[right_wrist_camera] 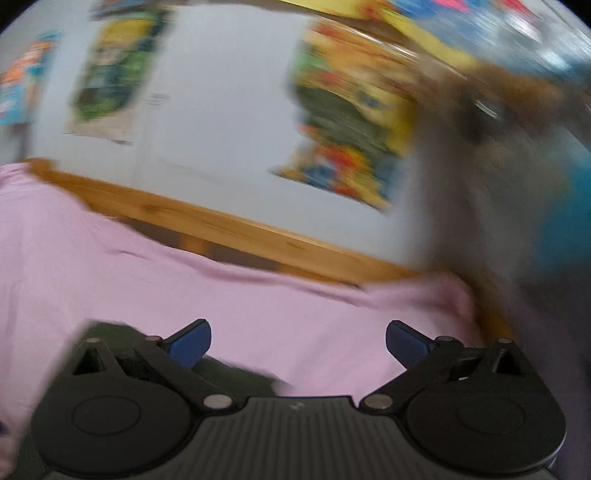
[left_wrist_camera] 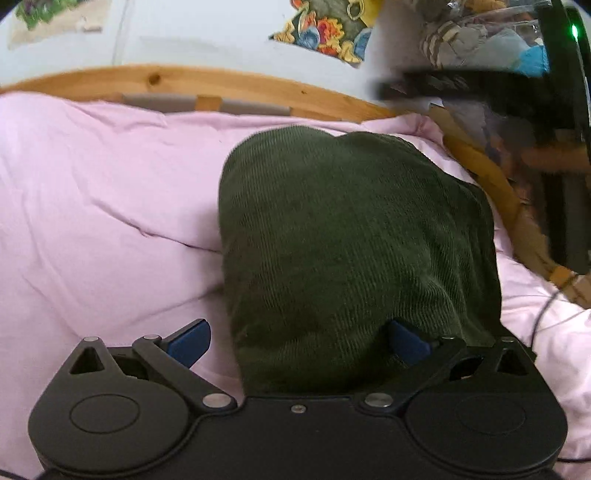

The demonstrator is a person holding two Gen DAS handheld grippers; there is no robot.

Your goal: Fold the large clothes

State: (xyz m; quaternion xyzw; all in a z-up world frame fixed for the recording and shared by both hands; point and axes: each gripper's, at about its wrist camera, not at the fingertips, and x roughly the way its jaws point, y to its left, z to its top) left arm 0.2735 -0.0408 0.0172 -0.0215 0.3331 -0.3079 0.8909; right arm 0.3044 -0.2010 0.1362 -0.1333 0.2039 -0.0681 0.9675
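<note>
Garment (left_wrist_camera: pixel 354 236) folded on pink duvet (left_wrist_camera: pixel 92 192).

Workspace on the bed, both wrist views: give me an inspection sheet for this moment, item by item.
Surface: pink duvet on a bed, lightly creased.
Job's things: dark green corduroy garment, folded into a compact shape on the duvet; in the right wrist view only a sliver shows by the tool.
Clutter: nothing seen on the duvet.
Grippers: left tool open, garment lying between its pads, which do not press it; right tool open, with nothing between the pads.
Cables: thin dark cable across the duvet's right edge.
Surroundings: wooden bed frame, pale wall with colourful posters, rattan piece at right; right wrist view motion-blurred.
</note>
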